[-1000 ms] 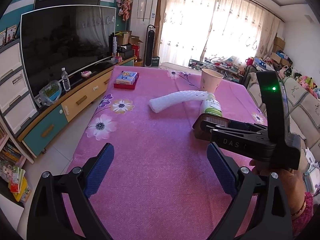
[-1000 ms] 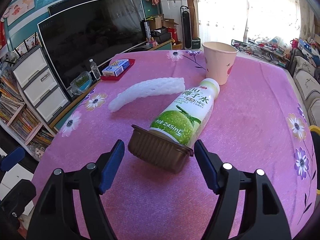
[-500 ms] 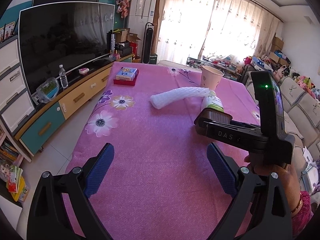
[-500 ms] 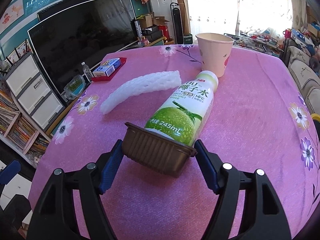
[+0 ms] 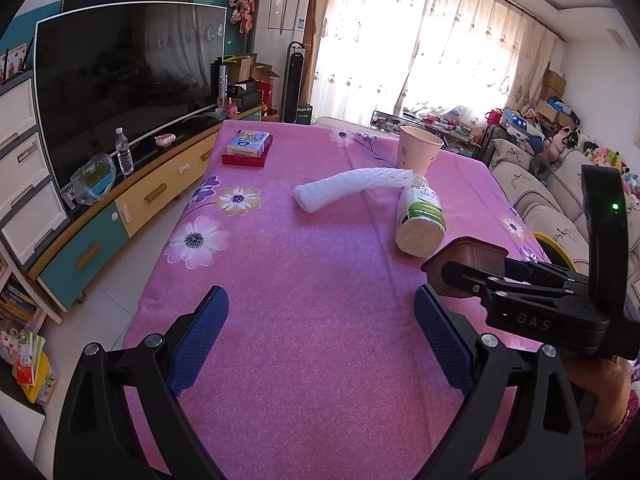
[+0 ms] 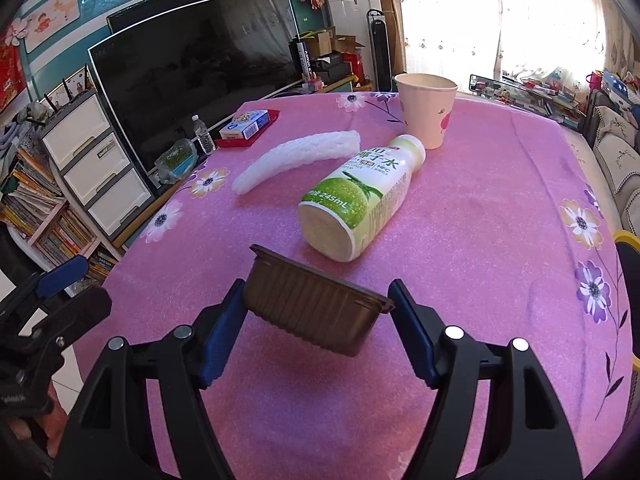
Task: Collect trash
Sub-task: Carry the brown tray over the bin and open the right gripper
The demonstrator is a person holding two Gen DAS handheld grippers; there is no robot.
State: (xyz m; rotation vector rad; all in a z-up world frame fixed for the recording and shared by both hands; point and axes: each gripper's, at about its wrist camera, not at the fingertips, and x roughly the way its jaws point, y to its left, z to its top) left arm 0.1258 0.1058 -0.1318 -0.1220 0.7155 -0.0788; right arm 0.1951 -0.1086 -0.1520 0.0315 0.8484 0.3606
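Note:
A brown ribbed plastic tray (image 6: 316,316) hangs tilted just above the pink tablecloth (image 6: 480,216), with my right gripper (image 6: 316,300) shut on its two ends. The left wrist view shows the same tray (image 5: 468,256) at the tip of the right gripper (image 5: 440,276). A green-and-white drink bottle (image 6: 360,196) lies on its side just beyond the tray, apart from it. Past the bottle lie a white foam net sleeve (image 6: 296,156) and an upright paper cup (image 6: 426,112). My left gripper (image 5: 320,308) stands open over bare cloth near the table's front edge.
A blue-and-white box on a red tray (image 5: 248,146) sits at the far left corner. Left of the table are a TV cabinet (image 5: 160,196) and drawers (image 6: 96,160). A sofa (image 5: 552,216) runs along the right, with a yellow-rimmed object (image 6: 628,240) at the table's right edge.
My right gripper has drawn back towards me with the brown tray, which now hangs clear of the bottle's base. The bottle stays lying where it was. The left gripper has not moved.

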